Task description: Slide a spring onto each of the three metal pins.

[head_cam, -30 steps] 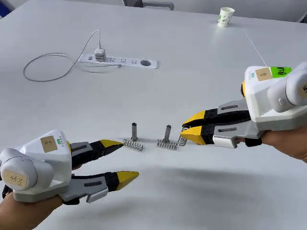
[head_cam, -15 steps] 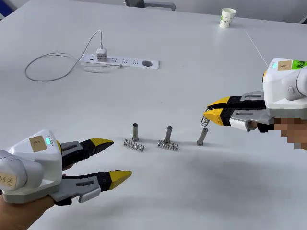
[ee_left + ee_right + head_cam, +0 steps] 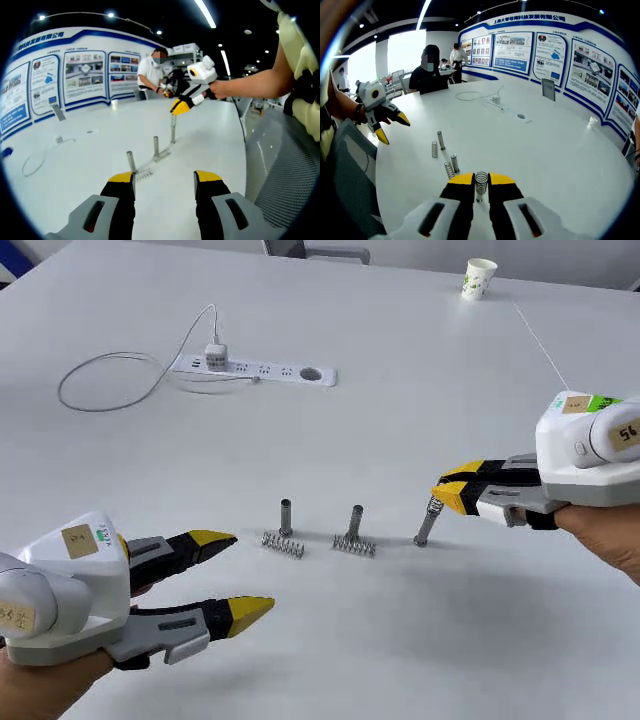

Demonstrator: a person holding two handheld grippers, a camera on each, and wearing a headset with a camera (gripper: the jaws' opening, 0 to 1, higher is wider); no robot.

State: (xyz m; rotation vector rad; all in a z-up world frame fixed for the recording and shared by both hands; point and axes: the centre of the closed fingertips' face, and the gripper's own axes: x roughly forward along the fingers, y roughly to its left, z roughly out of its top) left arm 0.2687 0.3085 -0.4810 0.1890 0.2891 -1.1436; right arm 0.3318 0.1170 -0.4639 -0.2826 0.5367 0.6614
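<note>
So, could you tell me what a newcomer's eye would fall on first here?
The right gripper pinches a spring at the top of the right-hand pin. Two more springs lie by the other two pins, and the left gripper hovers open at front left.

White power strip (image 3: 255, 369) with charger (image 3: 215, 352), looped cable (image 3: 60, 395) — paper cup (image 3: 479, 278) far back.

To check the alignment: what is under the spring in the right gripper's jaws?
A metal pin stands under the spring, which the right gripper holds. Whether the pin's tip is already inside the coils cannot be seen.
</note>
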